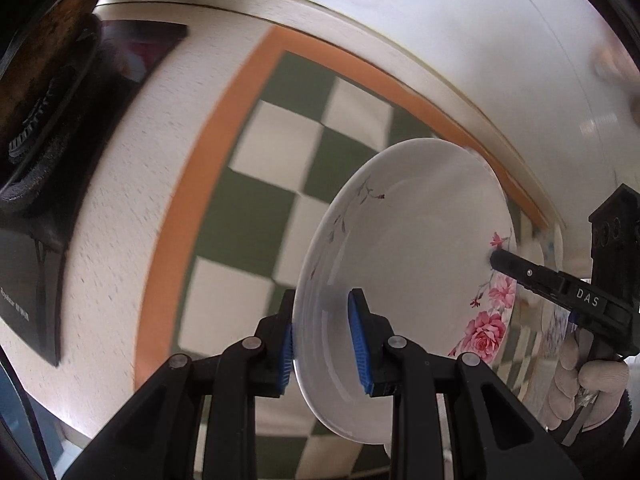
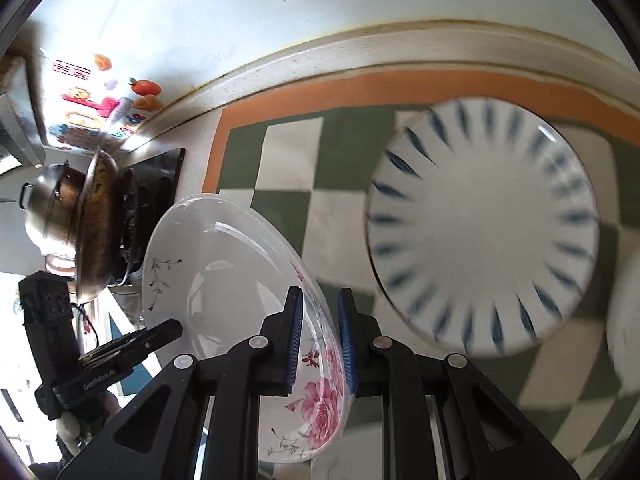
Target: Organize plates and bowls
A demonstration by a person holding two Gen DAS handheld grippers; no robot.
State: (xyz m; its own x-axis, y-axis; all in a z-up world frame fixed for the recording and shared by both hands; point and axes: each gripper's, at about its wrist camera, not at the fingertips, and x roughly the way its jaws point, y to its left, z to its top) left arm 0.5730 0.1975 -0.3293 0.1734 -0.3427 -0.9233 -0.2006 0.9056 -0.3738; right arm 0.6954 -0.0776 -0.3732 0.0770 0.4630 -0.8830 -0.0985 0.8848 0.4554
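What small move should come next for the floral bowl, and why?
Probably carry the floral bowl across and lower it onto the blue-striped plate. Both the left hand-held gripper and the right hand-held gripper clamp its rim, it is tilted in the air, and the plate lies bare on the checkered mat.

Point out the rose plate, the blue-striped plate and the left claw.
rose plate (image 1: 404, 248), left wrist view, bare white centre.
blue-striped plate (image 2: 484, 232), right wrist view, plain middle.
left claw (image 1: 322, 344), left wrist view, between its blue pads.

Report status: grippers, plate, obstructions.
Left gripper and right gripper both clamp floral plate, tilted above checkered mat. Blue-striped plate lies ahead.
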